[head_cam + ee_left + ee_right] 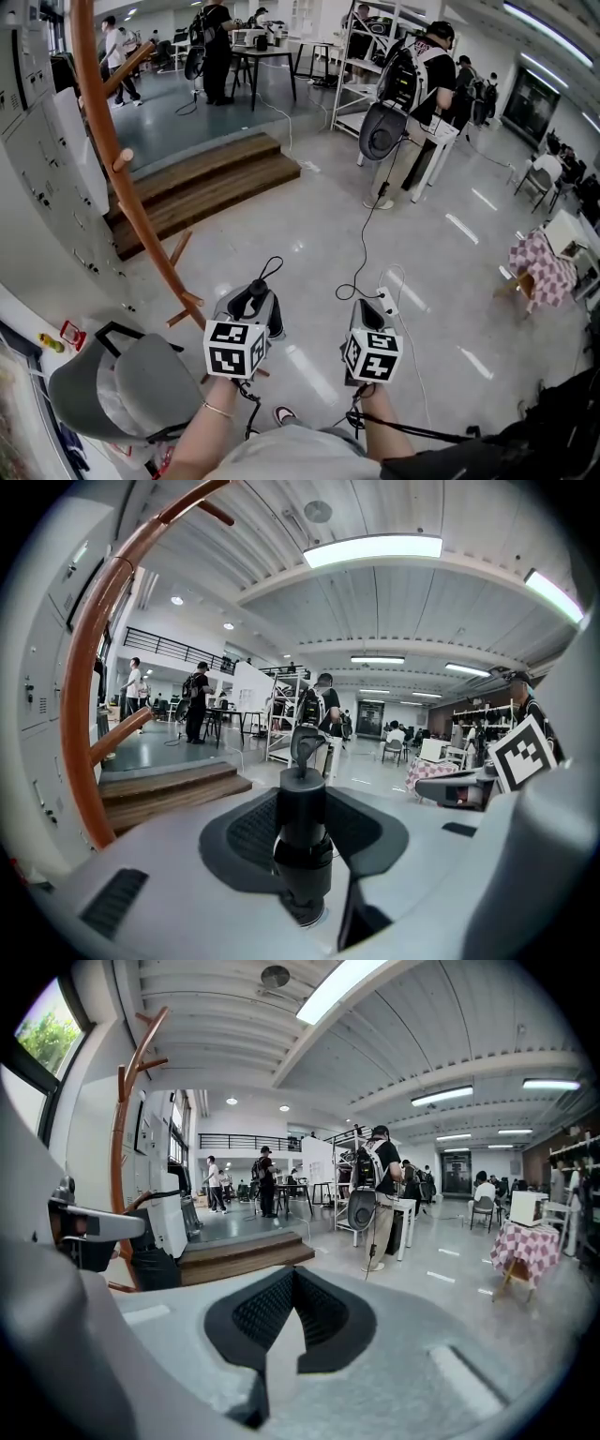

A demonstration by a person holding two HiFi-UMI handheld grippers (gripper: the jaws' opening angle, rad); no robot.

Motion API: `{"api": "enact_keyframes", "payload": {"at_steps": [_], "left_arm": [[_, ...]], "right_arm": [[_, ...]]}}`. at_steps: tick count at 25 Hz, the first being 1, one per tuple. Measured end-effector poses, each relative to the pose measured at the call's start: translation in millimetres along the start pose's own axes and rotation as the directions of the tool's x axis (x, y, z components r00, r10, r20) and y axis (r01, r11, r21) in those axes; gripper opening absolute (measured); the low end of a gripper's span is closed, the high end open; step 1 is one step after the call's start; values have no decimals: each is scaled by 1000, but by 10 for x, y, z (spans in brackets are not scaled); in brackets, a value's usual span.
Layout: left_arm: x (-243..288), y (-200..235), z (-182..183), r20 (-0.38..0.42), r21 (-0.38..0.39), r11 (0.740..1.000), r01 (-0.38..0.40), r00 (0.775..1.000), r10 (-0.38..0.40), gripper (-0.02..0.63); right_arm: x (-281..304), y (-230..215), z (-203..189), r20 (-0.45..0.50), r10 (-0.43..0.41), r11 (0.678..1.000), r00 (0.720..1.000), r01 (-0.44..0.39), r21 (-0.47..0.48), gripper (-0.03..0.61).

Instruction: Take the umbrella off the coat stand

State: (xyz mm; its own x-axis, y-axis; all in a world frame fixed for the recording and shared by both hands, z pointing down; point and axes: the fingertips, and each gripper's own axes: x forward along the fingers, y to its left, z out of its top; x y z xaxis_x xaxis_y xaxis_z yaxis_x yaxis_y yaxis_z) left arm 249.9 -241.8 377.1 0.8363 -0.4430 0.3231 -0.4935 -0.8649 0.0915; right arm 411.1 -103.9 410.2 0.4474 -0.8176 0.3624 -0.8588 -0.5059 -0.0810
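Note:
The wooden coat stand (101, 141) curves up on the left, with its feet just left of my left gripper (255, 298). That gripper is shut on a folded black umbrella (251, 304), whose wrist strap loops above it. In the left gripper view the umbrella's black handle (302, 829) stands between the pads of the left gripper (302, 808), and the coat stand (80, 686) rises at the left, apart from it. My right gripper (367, 317) hovers beside the left one. The right gripper (292, 1274) has its jaws together with nothing between them; the coat stand (120, 1147) shows at the left.
A grey chair (122, 384) stands at lower left beside white cabinets (37, 141). Wooden steps (206, 183) lie behind the stand. A cable and power strip (386, 300) lie on the floor ahead. A person (422, 103) stands at a white table; a checkered cloth (542, 267) is at the right.

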Motion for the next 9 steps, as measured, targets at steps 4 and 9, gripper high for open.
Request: {"api": "enact_keyframes", "payload": {"at_steps": [4, 9], "left_arm": [[-11, -37, -27, -4, 0, 1000, 7, 1000, -7, 141], [-10, -51, -46, -8, 7, 1000, 7, 1000, -7, 141]], "right_arm": [[-11, -7, -13, -1, 3, 1000, 1000, -3, 1, 5], [4, -17, -17, 0, 5, 1000, 1000, -5, -1, 5]]}}
